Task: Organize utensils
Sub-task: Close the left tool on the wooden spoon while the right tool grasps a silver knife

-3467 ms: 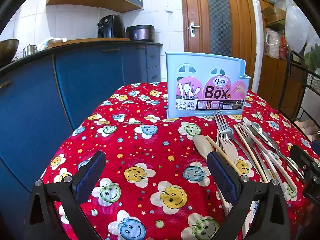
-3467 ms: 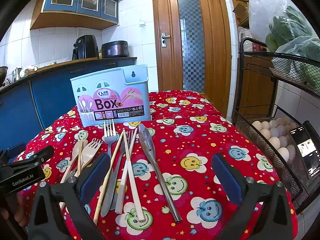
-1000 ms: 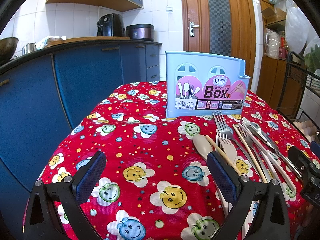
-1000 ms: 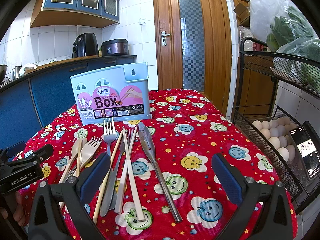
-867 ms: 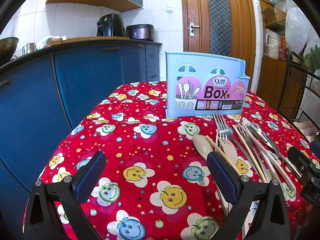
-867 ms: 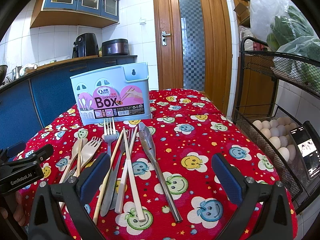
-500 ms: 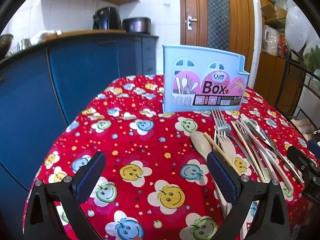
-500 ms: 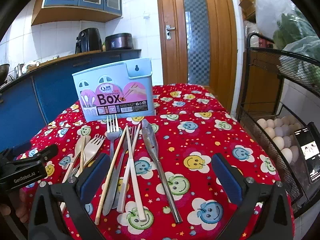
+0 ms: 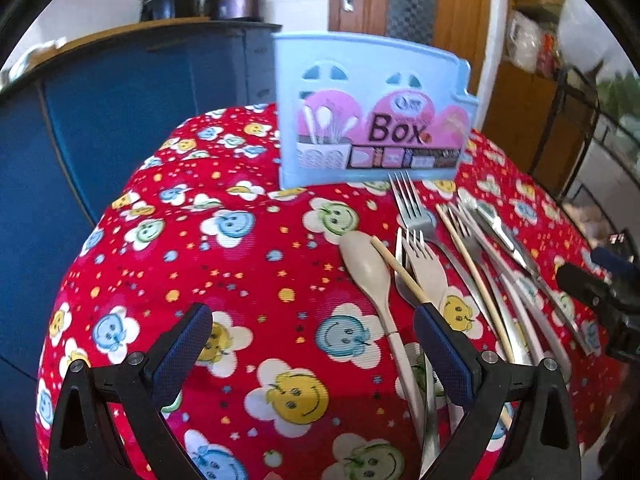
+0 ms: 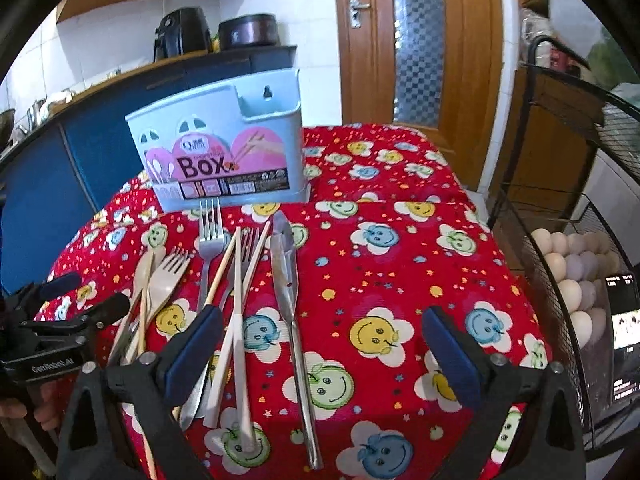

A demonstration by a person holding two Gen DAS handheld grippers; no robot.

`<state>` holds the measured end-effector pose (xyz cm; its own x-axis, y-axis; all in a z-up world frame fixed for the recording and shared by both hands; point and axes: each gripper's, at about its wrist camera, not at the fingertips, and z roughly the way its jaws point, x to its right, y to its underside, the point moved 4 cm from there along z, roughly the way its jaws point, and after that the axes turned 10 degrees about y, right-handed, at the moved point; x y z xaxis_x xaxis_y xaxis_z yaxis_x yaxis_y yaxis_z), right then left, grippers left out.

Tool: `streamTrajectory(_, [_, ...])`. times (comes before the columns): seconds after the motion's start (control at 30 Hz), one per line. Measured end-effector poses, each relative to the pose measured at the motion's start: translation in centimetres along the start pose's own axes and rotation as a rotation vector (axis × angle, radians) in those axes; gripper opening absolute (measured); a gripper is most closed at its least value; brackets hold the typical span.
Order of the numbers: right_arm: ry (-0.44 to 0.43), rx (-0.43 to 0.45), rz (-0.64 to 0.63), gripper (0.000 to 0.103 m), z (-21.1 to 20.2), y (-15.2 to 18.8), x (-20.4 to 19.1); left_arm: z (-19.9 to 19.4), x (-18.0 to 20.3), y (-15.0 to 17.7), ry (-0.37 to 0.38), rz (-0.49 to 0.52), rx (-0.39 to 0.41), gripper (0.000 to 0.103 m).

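In the left wrist view, the left tongs (image 9: 312, 342) are held wide apart and empty above the red smiley cloth of the desk (image 9: 224, 280). The blue utensil box (image 9: 372, 108) is seen upright at the far side, its picture blurred. A beige spoon (image 9: 370, 266) and a beige fork (image 9: 426, 264) are laid nearest, beside the other utensils.

In the right wrist view, the right tongs (image 10: 322, 340) are likewise spread and empty. Shown only here are the box's open rear compartment, a steel knife (image 10: 286, 264) at the row's right edge, white chopsticks (image 10: 240, 320), and what appear to be eggs (image 10: 568, 276) in a wire rack beside the desk.
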<state>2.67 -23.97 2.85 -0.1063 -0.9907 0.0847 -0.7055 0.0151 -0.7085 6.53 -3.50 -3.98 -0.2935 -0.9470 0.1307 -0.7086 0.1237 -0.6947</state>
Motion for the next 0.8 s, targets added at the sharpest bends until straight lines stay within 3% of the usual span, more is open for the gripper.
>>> streamTrajectory(0.3, [-0.005, -0.082, -0.084, 0.075, 2.1, -1.0, -0.3, 1.6, -0.3, -0.7, -0.016, 0.025, -0.074, 0.093])
streamTrajectory(0.5, [-0.041, -0.152, -0.135, 0.057, 3.8, -1.2, -1.2, 2.6, -1.3, -1.4, 0.024, -0.008, -0.108, 0.089])
streamTrajectory(0.8, [-0.079, -0.207, -0.16, 0.047, 5.3, -2.3, -1.8, 3.6, -0.7, -2.7, 0.08, -0.011, -0.139, 0.069])
